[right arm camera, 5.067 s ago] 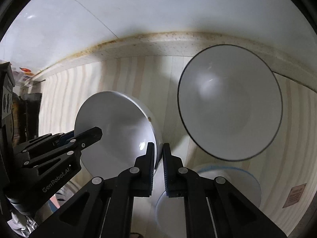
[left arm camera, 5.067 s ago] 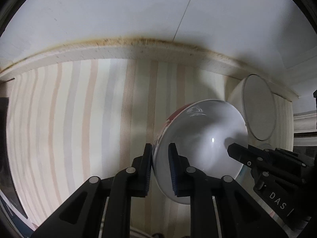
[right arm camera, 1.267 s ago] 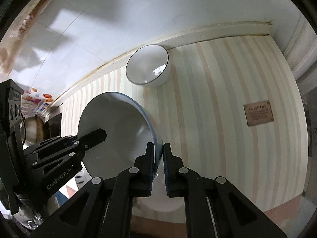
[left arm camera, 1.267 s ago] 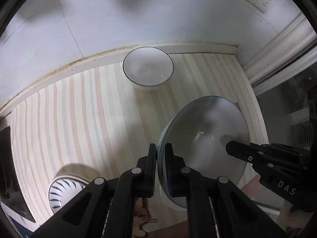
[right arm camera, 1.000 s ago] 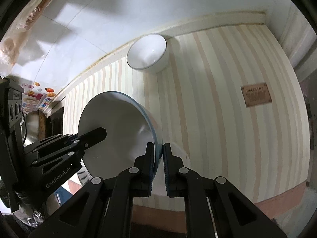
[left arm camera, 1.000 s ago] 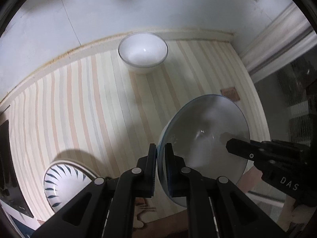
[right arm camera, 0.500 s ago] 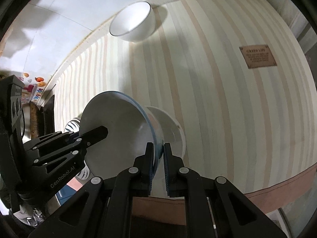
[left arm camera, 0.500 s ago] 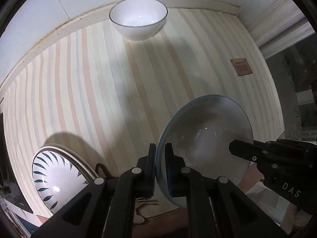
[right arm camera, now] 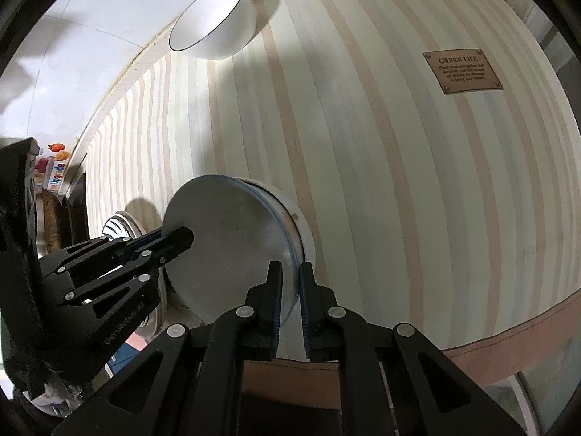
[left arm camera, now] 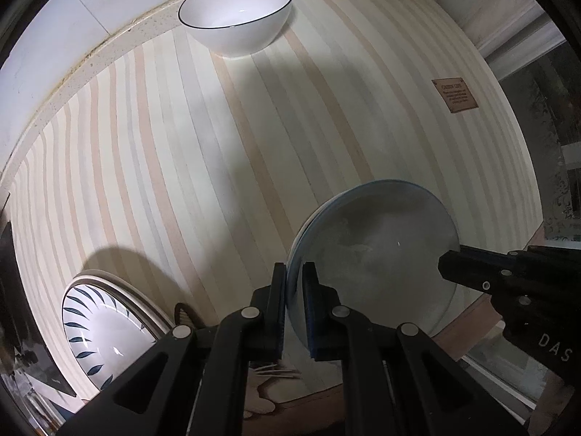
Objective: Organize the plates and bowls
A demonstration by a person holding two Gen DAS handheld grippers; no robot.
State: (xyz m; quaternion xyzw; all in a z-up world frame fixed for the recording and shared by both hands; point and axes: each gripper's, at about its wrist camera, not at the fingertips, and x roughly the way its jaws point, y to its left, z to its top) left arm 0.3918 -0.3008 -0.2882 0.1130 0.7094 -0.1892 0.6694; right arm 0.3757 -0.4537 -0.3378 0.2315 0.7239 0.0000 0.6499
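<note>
A blue-rimmed white plate (left arm camera: pixel 374 261) is held tilted over the striped tablecloth. My left gripper (left arm camera: pixel 294 279) is shut on its left rim and my right gripper (right arm camera: pixel 289 276) is shut on its opposite rim. The plate also shows in the right wrist view (right arm camera: pixel 225 250), with a second white dish (right arm camera: pixel 296 229) just behind it near the table's front edge. A white bowl with a thin black rim (left arm camera: pixel 236 12) stands by the back wall; it also shows in the right wrist view (right arm camera: pixel 214 23). A plate with a blue leaf pattern (left arm camera: pixel 101 323) lies at the front left.
The striped tablecloth (left arm camera: pixel 218 145) covers the table up to the white wall. A brown "GREEN LIFE" label (right arm camera: pixel 463 72) is sewn on at the right. The table's front edge (right arm camera: pixel 508 338) runs close below the plate. Dark clutter (right arm camera: pixel 47 196) sits at the far left.
Both grippers have carried the plate lower and toward the table's front edge. The black-rimmed bowl now sits farther back in view. The leaf-pattern plate has come more into view.
</note>
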